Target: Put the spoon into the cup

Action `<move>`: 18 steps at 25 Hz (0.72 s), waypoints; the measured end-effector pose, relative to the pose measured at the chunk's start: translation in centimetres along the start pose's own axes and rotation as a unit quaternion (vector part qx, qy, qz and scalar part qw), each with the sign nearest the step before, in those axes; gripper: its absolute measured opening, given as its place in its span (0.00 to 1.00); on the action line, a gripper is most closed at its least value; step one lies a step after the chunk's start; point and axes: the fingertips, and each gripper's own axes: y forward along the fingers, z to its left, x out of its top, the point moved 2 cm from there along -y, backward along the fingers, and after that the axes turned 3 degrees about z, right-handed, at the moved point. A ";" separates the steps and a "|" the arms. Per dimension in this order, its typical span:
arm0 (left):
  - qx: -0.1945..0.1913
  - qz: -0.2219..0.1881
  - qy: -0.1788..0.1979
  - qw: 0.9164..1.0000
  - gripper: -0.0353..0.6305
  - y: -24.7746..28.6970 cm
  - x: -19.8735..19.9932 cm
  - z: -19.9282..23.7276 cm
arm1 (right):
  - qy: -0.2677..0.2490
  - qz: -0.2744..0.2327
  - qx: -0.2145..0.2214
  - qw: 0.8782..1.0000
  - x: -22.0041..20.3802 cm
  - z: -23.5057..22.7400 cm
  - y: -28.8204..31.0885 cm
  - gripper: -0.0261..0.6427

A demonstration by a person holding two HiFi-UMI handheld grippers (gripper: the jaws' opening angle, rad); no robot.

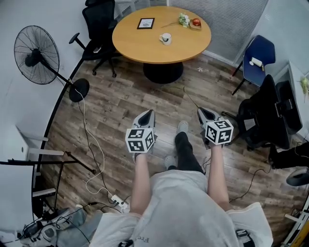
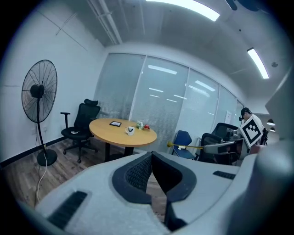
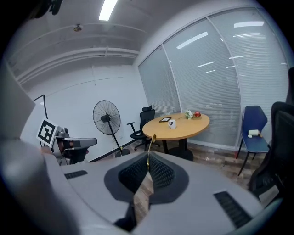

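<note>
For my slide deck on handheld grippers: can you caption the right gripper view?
Right gripper shut on a slim gold spoon, pointing toward a white cup on a distant round wooden table.

White cup (image 1: 165,38), gold spoon (image 3: 149,149), blue chair (image 1: 263,48) — tan table (image 1: 140,44), wood-grain floor (image 1: 120,101)

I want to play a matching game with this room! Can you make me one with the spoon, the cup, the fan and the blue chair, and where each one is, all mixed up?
Things:
1. spoon
2. cup
3. fan
4. blue chair

Places:
A. on the round table
B. standing by the white wall
C. pinched in the right claw
D. beside the blinds, with a small white thing on its seat

Pairs: 1-C, 2-A, 3-B, 4-D
</note>
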 end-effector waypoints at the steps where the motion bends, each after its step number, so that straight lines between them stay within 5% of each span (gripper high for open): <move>1: 0.001 -0.001 -0.001 1.000 0.07 0.2 0.2 0.2 | 0.000 0.001 0.003 1.000 0.2 -0.1 0.3 0.04; 12: -0.013 -0.014 0.020 1.000 0.07 5.2 5.3 3.3 | 0.011 -0.017 0.029 0.999 6.1 -2.5 6.1 0.04; 18: -0.017 -0.012 0.028 0.999 0.06 9.9 8.9 4.9 | -0.024 0.010 0.037 0.999 9.7 -5.0 8.8 0.04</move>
